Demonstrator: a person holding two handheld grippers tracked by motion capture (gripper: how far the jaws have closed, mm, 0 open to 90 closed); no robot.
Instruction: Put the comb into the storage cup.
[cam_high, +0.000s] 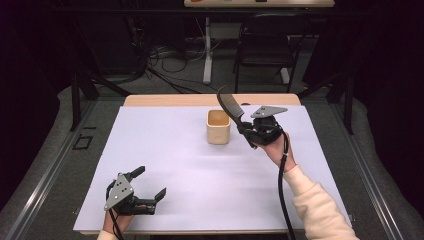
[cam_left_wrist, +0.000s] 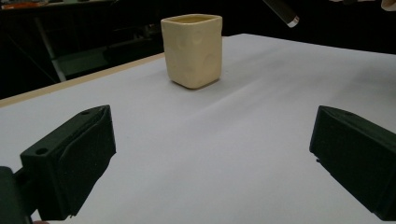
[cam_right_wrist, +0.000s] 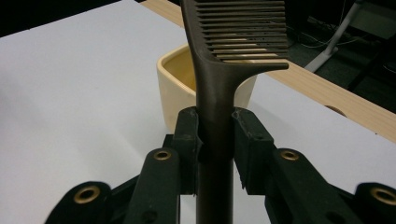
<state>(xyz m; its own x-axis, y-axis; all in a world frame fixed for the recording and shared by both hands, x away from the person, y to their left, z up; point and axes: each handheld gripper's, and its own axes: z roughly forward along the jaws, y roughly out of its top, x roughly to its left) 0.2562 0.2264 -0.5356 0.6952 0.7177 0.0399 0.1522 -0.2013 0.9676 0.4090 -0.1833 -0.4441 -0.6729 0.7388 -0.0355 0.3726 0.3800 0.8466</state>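
Observation:
A dark brown comb (cam_high: 231, 107) (cam_right_wrist: 219, 70) is held by its handle in my right gripper (cam_high: 246, 128) (cam_right_wrist: 215, 135), which is shut on it; the toothed end points up and away, above the rim of a cream square cup (cam_high: 218, 127) (cam_right_wrist: 180, 88) (cam_left_wrist: 192, 50) standing on the white mat. The handle's tip (cam_left_wrist: 282, 10) shows at the top of the left gripper view. My left gripper (cam_high: 149, 186) (cam_left_wrist: 210, 154) rests near the front left of the mat, open, with nothing between its jaws, facing the cup from a distance.
The white mat (cam_high: 175, 165) covers a wooden table (cam_high: 165, 100) whose far edge shows bare. Beyond it stand a black chair (cam_high: 265, 50), a white table leg (cam_high: 207, 50) and loose cables on the floor.

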